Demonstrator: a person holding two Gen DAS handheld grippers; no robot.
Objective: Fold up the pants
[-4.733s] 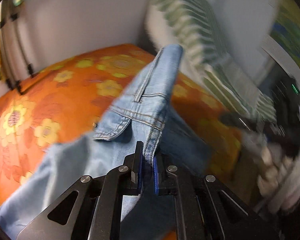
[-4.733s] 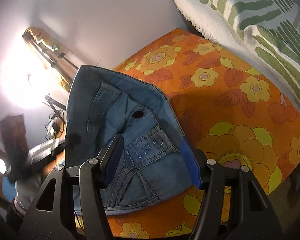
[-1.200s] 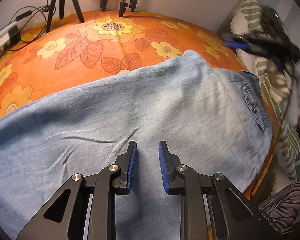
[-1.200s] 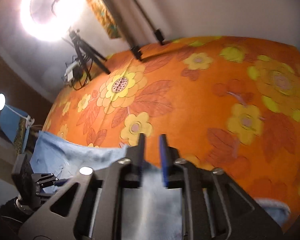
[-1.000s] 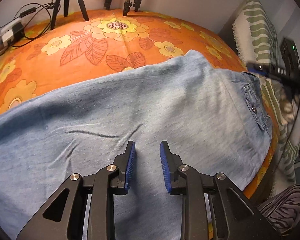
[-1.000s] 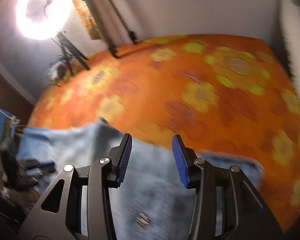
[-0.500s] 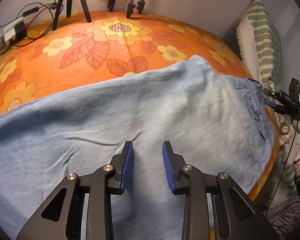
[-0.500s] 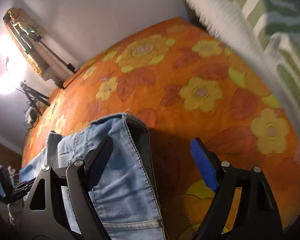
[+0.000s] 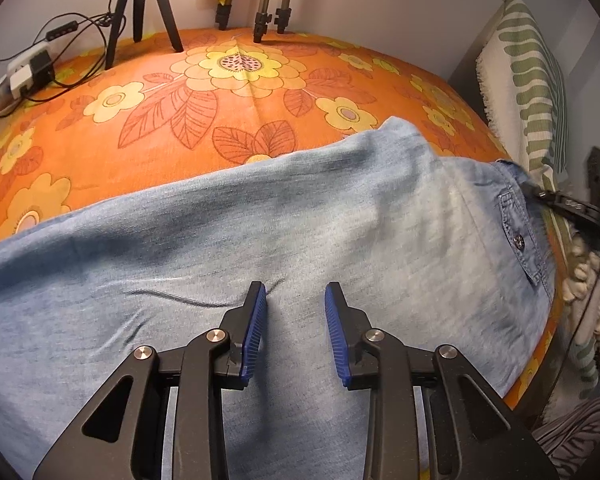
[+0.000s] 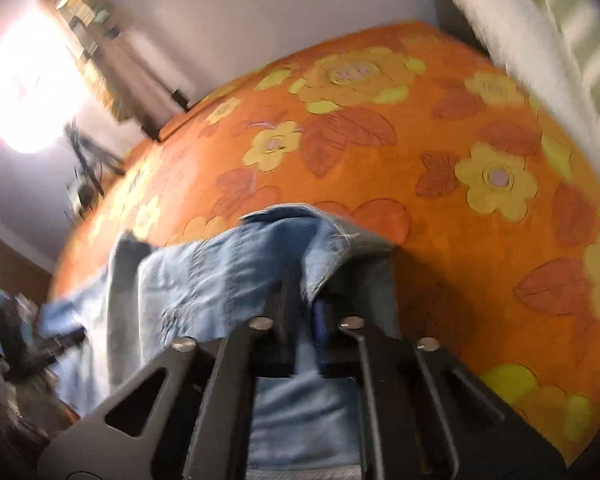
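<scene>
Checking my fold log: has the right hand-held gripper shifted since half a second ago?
Yes. The right hand-held gripper moved left from the orange floral bedspread onto the jeans and shut on the waistband.

My right gripper pinches the jeans' waistband edge (blurred) above my orange floral bedspread.

Light blue denim pants lie spread flat across an orange bedspread, running from the left edge of the left wrist view to the waistband at the right, near the bed's edge. The fabric is mostly smooth, with a few shallow creases near the middle, and a metal button shows on the waistband. In the blurred right wrist view, the waistband end is lifted and bunched, its frayed edge folded over.
</scene>
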